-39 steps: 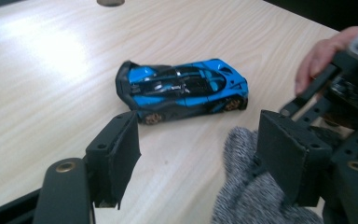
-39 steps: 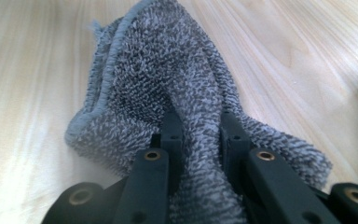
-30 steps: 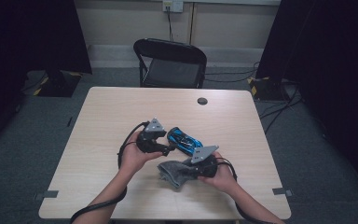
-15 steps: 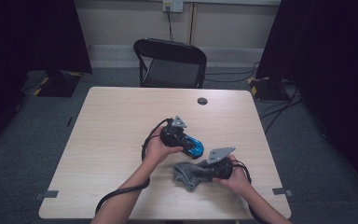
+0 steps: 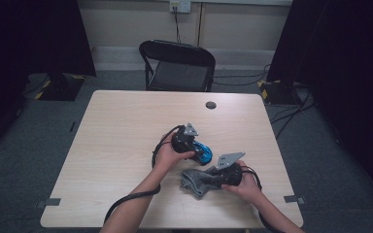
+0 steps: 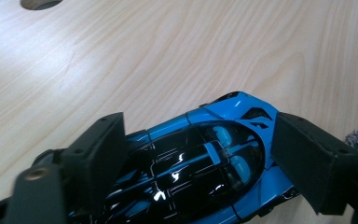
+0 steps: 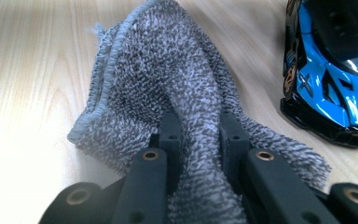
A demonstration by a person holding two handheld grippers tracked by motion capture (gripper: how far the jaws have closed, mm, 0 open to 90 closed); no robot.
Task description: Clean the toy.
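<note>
Two claws, two jobs: my left claw [image 6: 196, 163] straddles the blue toy car [image 6: 205, 158] on the table [image 5: 126, 126], toward the near right corner; its jaws have just been opening and look slack on the car's sides. My right claw [image 7: 199, 128] is clamped on the grey cloth [image 7: 168, 70] just beside it. I should settle the car flat before wiping, keeping cloth clear of the wheels

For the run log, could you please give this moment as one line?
left hand-held gripper: jaws just opening, astride blue toy car | right hand-held gripper: shut on grey cloth | both on table
</note>
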